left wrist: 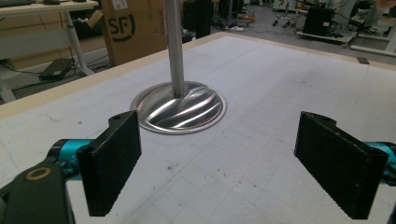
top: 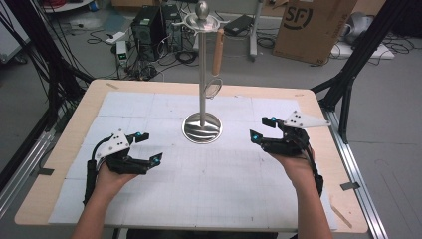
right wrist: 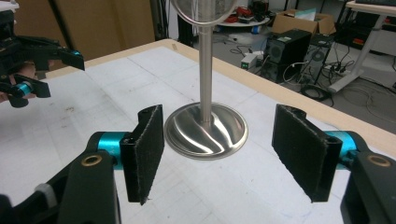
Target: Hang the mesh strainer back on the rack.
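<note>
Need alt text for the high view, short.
A steel stand rises from its round base at the middle of a white-matted table, a wooden-handled utensil hanging from its top ring. A person's left gripper and right gripper, both open and empty, flank the base.

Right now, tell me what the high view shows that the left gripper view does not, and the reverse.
The high view alone shows the stand's top ring with its ball knob, a wooden-handled strainer hanging from it, both hands, and the right gripper open above the mat. The left gripper view alone shows, close up, the textured black fingers of the left gripper, wide apart with nothing between them. Both show the steel stand's pole, its round base, the white gridded mat and an SF cardboard box.
</note>
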Tool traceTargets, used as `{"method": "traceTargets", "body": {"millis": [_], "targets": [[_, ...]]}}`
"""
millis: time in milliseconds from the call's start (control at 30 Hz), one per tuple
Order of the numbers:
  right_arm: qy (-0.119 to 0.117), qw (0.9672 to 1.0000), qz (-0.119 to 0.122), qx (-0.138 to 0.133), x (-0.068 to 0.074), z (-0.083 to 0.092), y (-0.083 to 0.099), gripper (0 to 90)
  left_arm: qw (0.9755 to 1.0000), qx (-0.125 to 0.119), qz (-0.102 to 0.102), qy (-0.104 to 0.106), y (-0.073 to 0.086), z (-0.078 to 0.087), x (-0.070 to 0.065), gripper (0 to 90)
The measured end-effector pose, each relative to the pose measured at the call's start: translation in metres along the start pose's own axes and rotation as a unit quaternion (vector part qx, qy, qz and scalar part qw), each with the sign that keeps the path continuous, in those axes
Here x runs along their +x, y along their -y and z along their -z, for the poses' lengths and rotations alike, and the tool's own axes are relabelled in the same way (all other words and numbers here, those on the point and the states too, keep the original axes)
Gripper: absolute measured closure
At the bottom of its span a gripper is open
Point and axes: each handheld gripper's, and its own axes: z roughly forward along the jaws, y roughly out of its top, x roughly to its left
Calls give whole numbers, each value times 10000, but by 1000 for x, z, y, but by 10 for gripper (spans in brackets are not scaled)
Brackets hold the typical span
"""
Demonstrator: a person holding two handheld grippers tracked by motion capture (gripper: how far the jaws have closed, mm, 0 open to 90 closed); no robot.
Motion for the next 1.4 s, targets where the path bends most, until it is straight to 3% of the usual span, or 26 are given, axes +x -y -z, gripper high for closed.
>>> {"method": "traceTargets", "body": {"millis": [633, 1400], "targets": [[73, 9994, -295, 138, 9, 3, 52, 292, 10000, 42, 18, 48, 2, -3, -1, 153], [-106, 9983, -497, 288, 11, 7, 75, 213, 10000, 49, 77, -18, 4, -5, 2, 152]]}}
